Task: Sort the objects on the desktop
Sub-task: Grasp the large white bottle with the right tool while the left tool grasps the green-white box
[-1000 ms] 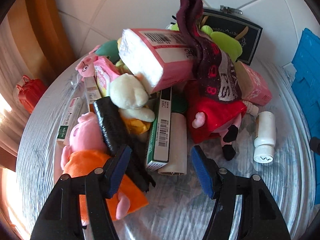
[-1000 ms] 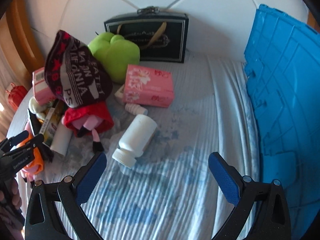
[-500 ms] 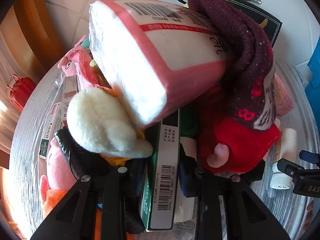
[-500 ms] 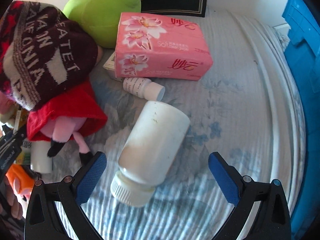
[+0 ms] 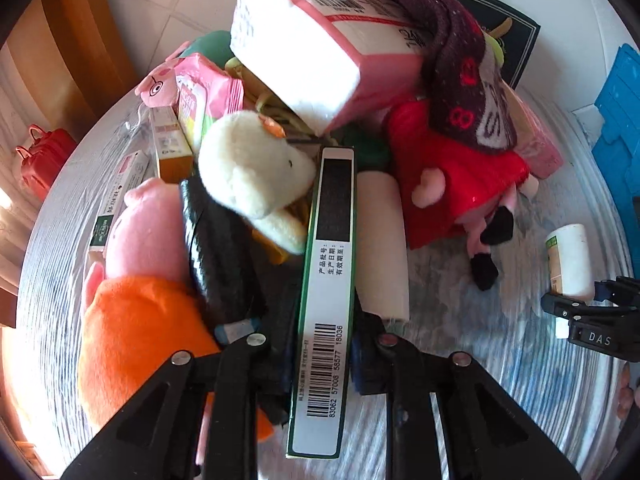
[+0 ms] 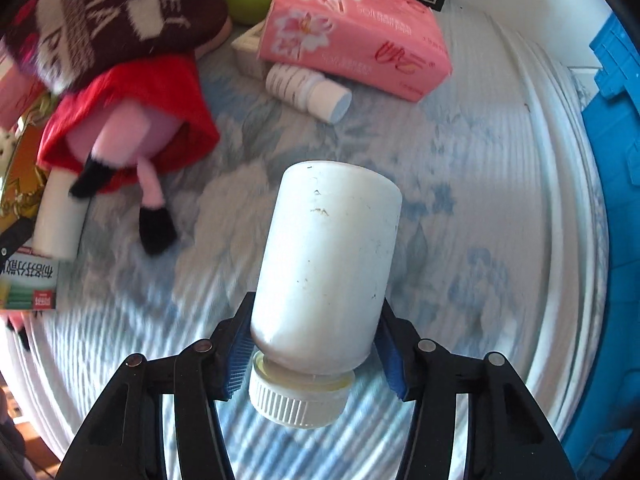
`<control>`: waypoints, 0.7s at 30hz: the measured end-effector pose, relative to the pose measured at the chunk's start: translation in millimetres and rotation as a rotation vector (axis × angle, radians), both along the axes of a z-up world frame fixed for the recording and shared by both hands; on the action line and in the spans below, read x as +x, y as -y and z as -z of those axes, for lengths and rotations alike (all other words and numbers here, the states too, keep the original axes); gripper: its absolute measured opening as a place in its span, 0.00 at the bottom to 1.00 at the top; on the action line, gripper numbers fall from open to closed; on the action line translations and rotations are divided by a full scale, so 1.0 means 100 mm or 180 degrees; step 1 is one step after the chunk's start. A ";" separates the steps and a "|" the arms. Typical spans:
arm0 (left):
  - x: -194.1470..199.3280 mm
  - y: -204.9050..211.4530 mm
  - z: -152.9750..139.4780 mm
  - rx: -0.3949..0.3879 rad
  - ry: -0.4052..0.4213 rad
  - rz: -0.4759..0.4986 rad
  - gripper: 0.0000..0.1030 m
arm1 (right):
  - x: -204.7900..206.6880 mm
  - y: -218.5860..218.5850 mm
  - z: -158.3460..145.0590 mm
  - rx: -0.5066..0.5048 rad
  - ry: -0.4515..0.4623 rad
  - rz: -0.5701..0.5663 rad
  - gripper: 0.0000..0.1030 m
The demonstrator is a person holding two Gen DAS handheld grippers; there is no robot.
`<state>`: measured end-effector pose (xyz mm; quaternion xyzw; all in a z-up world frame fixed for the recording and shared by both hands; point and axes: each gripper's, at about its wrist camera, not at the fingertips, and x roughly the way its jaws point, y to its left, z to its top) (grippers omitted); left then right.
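- My left tongs [image 5: 320, 354] pointed steeply down into the heap, jaws closing on the long green-and-white carton [image 5: 326, 304], which stood on edge between the pads with its barcode end nearest the camera
- The carton lay wedged between a black ribbed object [image 5: 216, 248] on one side and a white tube [image 5: 382, 248] on the other
- A cream plush toy [image 5: 252, 172] rested against the carton's far end, under a tilted pink-and-white tissue pack [image 5: 316, 52]
- A pink plush in orange [image 5: 136, 320] lay beside the left tongs; a pink plush in a red dress [image 6: 132, 120] sprawled under a dark knitted sock [image 6: 112, 16]
- My right tongs [image 6: 314, 350] were closing around the large white bottle [image 6: 328, 264], blue pads at its shoulder on either side, the ribbed cap toward the camera and the base pointing away
- The bottle lay on the blue-flowered tabletop [image 6: 472, 208], well clear of the heap
- A smaller white bottle [image 6: 308, 90] lay just beside a pink tissue pack [image 6: 356, 28]
- A blue crate [image 6: 616, 160] stood at the tabletop's right edge
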<state>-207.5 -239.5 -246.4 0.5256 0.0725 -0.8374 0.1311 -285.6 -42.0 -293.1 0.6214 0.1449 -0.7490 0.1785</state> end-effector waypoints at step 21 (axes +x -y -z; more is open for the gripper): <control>-0.21 -0.07 -0.06 -0.0122 -0.0008 0.0010 0.18 | 0.04 -0.25 -0.03 0.0034 -0.0053 0.0046 0.51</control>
